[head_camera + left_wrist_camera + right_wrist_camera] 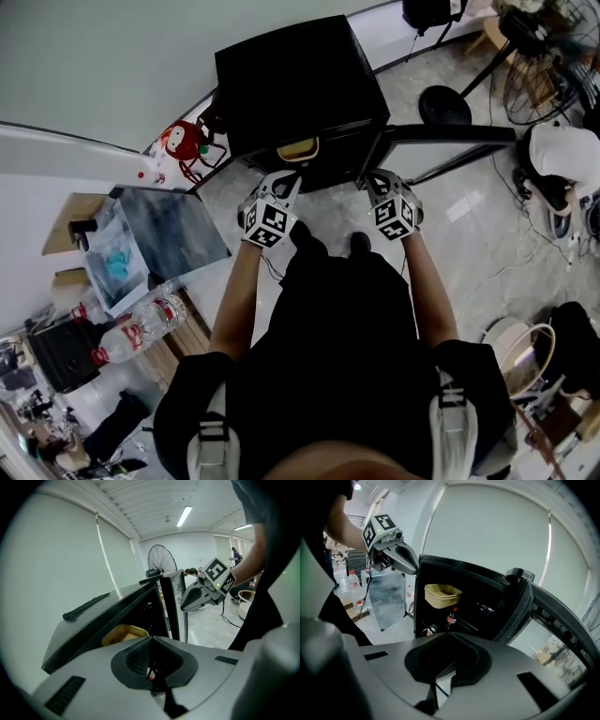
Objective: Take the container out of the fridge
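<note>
A tan, shallow container (298, 148) rests on an upper shelf of the black fridge (291, 75) and pokes out of its open front. It also shows as the container (124, 633) in the left gripper view and the container (442, 595) in the right gripper view. My left gripper (284, 180) hangs just in front of and below it, shut and empty. My right gripper (374, 181) is level with it near the door hinge side, also shut with nothing held. Neither touches the container.
The fridge door (450, 134) stands open to the right. A dark bottle (451, 617) stands on a lower shelf. A black strip (84, 606) lies on the fridge top. A table (169, 234) and water bottles (141, 328) are left, a fan (544, 66) right.
</note>
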The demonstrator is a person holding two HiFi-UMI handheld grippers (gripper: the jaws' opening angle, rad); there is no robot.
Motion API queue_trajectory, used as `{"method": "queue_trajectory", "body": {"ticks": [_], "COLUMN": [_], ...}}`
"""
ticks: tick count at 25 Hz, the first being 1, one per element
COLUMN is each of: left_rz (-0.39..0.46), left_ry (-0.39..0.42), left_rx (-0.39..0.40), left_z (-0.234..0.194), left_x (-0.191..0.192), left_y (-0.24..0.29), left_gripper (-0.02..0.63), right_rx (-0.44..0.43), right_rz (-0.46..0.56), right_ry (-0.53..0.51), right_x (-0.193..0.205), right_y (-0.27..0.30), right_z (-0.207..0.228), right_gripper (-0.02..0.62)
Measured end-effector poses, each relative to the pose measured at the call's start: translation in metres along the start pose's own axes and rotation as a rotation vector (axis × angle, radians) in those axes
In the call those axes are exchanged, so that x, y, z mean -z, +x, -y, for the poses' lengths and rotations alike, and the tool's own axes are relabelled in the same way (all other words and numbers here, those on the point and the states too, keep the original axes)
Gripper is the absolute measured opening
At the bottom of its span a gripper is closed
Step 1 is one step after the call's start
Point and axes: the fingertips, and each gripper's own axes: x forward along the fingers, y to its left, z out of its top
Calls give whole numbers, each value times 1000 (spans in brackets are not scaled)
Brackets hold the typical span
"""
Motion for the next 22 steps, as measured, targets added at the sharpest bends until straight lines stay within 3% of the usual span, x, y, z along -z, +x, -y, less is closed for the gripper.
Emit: {"method": "queue_trajectory", "body": {"ticks": [6, 22], "left_rz": [5, -97], "left_ry": [65, 175], "left_rx": [15, 47], "left_z": [-1, -7], "left_x": [-8, 5], "left_y": [10, 36], "left_gripper": [20, 21], "right_rx": [-5, 14], "right_rz": [-13, -27], "right_ry": [-11, 24], "right_x": [5, 11], "right_y": [1, 1], "right_z": [-1, 4], "right_gripper": [-2, -2]}}
